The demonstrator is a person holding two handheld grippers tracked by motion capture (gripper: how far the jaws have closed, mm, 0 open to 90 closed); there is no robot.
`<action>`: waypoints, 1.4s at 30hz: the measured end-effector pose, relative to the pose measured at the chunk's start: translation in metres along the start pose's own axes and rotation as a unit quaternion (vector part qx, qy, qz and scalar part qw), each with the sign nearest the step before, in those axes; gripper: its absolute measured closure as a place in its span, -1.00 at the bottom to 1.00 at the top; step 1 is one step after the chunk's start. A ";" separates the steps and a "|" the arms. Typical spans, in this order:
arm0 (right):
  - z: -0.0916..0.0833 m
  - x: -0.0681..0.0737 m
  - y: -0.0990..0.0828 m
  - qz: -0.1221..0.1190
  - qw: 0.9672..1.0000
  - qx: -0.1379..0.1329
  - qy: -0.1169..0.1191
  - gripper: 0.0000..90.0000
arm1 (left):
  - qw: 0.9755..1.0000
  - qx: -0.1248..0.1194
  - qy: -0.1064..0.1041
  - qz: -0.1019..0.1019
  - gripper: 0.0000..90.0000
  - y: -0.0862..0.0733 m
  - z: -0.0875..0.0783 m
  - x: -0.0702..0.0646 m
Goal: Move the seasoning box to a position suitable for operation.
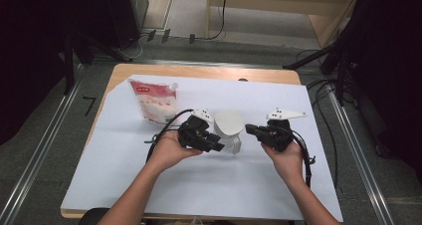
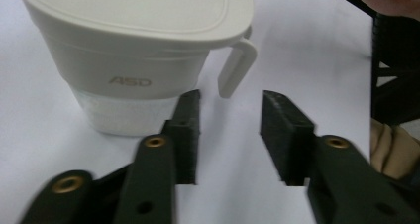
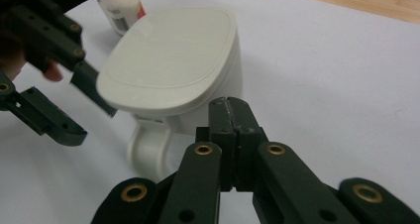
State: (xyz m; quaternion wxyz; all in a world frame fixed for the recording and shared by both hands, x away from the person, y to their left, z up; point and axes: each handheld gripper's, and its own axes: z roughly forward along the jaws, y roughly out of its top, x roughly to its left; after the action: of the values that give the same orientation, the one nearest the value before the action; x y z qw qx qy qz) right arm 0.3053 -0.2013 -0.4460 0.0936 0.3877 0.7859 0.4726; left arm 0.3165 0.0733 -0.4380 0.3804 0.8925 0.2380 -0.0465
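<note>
A cream-white plastic lidded cup with a side handle (image 1: 229, 130) is being seen standing upright on the white sheet (image 1: 209, 185) covering the wooden desk (image 1: 199, 71), its long axis vertical and its flat rounded lid facing up. In the high view its handle is pointing towards six o'clock, at the person's side of the desk.

The left gripper (image 2: 230, 130) is being held at nine o'clock of the cup. Its jaws are standing partly open with nothing between them; in the left gripper view the handle is hanging just beyond the gap, while the cup body is lying at eleven o'clock of the jaws.

The right gripper (image 3: 230, 110) is being held at three o'clock of the cup, its jaws pressed fully together on nothing, with the cup lying just past their tips at eleven o'clock.

A red-and-white printed pouch (image 1: 154, 101) is standing at ten o'clock of the cup.
</note>
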 end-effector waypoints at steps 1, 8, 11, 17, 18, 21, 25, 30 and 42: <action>-0.002 0.002 0.000 0.003 1.000 0.001 0.003 1.00 | 1.000 -0.006 0.002 0.004 0.24 -0.001 -0.002 0.001; -0.014 0.018 -0.004 -0.008 1.000 -0.004 0.010 1.00 | 1.000 -0.022 0.011 0.002 -0.10 -0.008 -0.016 0.011; -0.015 0.022 -0.006 -0.008 1.000 -0.006 0.013 1.00 | 0.999 -0.032 0.012 -0.003 -0.16 -0.010 -0.022 0.015; -0.013 0.035 -0.012 -0.014 1.000 0.004 0.021 1.00 | 0.999 -0.033 0.031 -0.016 -0.23 -0.012 -0.031 0.024; -0.011 0.041 -0.015 -0.017 0.999 0.011 0.025 1.00 | 0.999 -0.037 0.030 -0.019 -0.23 -0.013 -0.031 0.025; -0.008 0.045 -0.016 -0.023 0.999 0.012 0.031 1.00 | 0.999 -0.035 0.032 -0.022 -0.23 -0.014 -0.033 0.028; 0.000 0.054 -0.019 -0.025 0.999 0.017 0.041 1.00 | 0.998 -0.038 0.030 -0.027 -0.24 -0.014 -0.034 0.030; 0.009 0.060 -0.023 -0.030 0.998 0.024 0.047 1.00 | 0.998 -0.036 0.032 -0.027 -0.25 -0.014 -0.036 0.031; 0.027 0.062 -0.029 -0.024 0.998 0.039 0.044 1.00 | 0.999 -0.037 0.030 -0.024 -0.25 -0.014 -0.038 0.031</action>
State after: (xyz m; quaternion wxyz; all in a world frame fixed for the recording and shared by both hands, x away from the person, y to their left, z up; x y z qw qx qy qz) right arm 0.2615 -0.1478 -0.4706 0.0553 0.3508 0.8162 0.4557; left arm 0.3334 0.1205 -0.4286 0.4044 0.8730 0.2718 -0.0198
